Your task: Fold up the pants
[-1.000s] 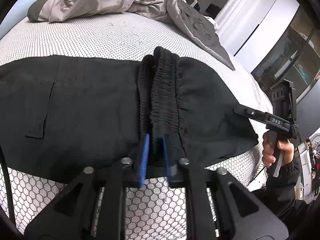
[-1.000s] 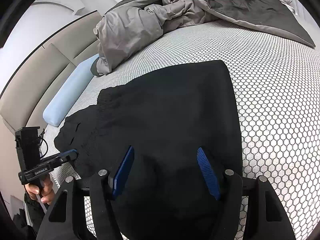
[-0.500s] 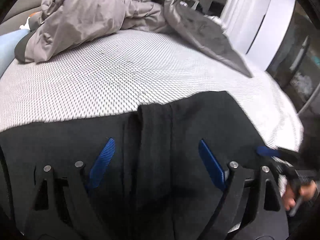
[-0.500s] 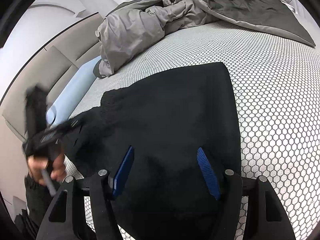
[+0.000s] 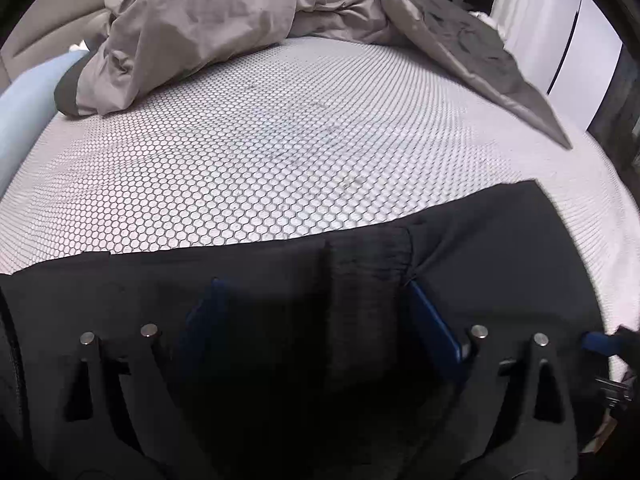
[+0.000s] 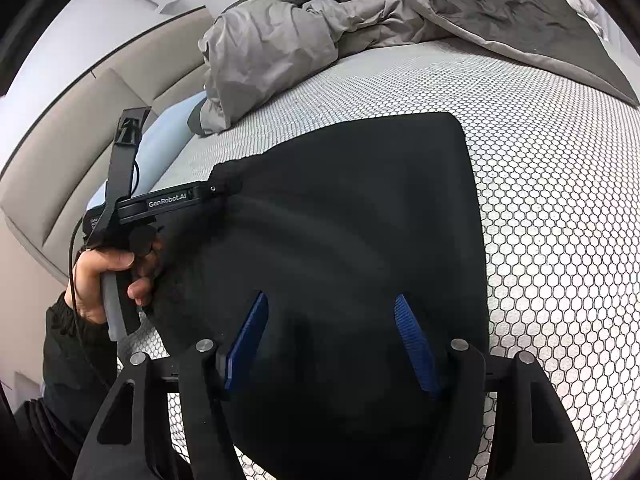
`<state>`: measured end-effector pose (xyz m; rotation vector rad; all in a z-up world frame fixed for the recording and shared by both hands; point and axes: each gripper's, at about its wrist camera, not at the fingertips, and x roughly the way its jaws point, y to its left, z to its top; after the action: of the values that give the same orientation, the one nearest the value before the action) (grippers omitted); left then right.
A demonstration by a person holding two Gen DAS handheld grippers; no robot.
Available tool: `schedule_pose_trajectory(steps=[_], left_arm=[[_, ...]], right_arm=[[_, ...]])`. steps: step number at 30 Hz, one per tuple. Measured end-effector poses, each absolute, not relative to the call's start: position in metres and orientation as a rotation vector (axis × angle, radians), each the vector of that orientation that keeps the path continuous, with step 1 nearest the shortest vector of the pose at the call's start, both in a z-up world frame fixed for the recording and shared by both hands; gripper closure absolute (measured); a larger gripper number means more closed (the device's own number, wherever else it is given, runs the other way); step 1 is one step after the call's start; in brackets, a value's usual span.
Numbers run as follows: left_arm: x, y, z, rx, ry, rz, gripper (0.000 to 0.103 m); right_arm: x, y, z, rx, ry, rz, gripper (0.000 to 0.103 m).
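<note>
My left tongs [image 5: 316, 320] have let go of the waistband [image 5: 370, 276] and now stand wide over it. The right tongs [image 6: 330, 340] are wide too. The black pants [image 6: 340, 220] lie folded on the bed [image 5: 280, 140], low in the frame, ready for smoothing.

Black fabric pants [image 5: 500, 264] — near portion runs off the left wrist view's lower edge, lost in shadow. Right black two-finger gripper with blue pads [image 5: 600, 340] — only one blurred tip shows at that view's right edge. Crumpled grey quilted duvet [image 6: 312, 36] — cropped at the top edge.
</note>
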<state>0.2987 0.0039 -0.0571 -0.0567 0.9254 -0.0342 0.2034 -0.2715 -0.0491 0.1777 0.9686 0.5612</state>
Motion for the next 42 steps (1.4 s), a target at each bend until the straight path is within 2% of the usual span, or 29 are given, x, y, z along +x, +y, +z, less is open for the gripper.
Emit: schedule_pose_trajectory(steps=[6, 13, 16, 19, 22, 26, 28, 32, 36, 38, 41, 42], left_arm=[[0.279, -0.008, -0.038, 0.018, 0.837, 0.009, 0.011], [0.208, -0.027, -0.010, 0.015, 0.721, -0.076, 0.010], [0.185, -0.034, -0.020, -0.027, 0.729, -0.137, 0.008], [0.168, -0.053, -0.049, 0.037, 0.820, -0.247, 0.008], [0.166, -0.062, -0.071, 0.163, 0.865, -0.269, 0.008], [0.160, -0.056, -0.071, 0.158, 0.880, -0.288, 0.008], [0.157, -0.054, -0.068, 0.165, 0.880, -0.275, 0.008], [0.157, -0.040, -0.052, 0.062, 0.839, -0.274, 0.008], [0.167, -0.028, -0.031, -0.040, 0.752, -0.269, 0.008], [0.178, -0.032, -0.031, -0.036, 0.774, -0.282, 0.008], [0.204, -0.031, -0.052, 0.010, 0.890, -0.238, 0.008], [0.209, -0.027, -0.061, -0.009, 0.931, -0.240, 0.008]], right_arm=[[0.204, -0.265, -0.049, 0.145, 0.966, 0.558, 0.033], [0.201, -0.258, -0.050, 0.104, 0.946, 0.543, 0.032], [0.198, -0.250, -0.053, 0.041, 0.932, 0.522, 0.029], [0.191, -0.235, -0.061, -0.092, 0.913, 0.522, 0.023], [0.187, -0.228, -0.068, -0.220, 0.913, 0.510, 0.023], [0.194, -0.252, -0.064, -0.247, 0.922, 0.396, 0.022], [0.201, -0.268, -0.065, -0.261, 0.922, 0.297, 0.019], [0.209, -0.288, -0.059, -0.149, 0.915, 0.283, 0.019], [0.198, -0.273, -0.032, -0.114, 0.802, 0.362, 0.019], [0.194, -0.262, -0.031, -0.093, 0.806, 0.427, 0.019], [0.204, -0.238, -0.048, -0.142, 0.880, 0.478, 0.024], [0.208, -0.233, -0.054, -0.168, 0.912, 0.475, 0.034]])
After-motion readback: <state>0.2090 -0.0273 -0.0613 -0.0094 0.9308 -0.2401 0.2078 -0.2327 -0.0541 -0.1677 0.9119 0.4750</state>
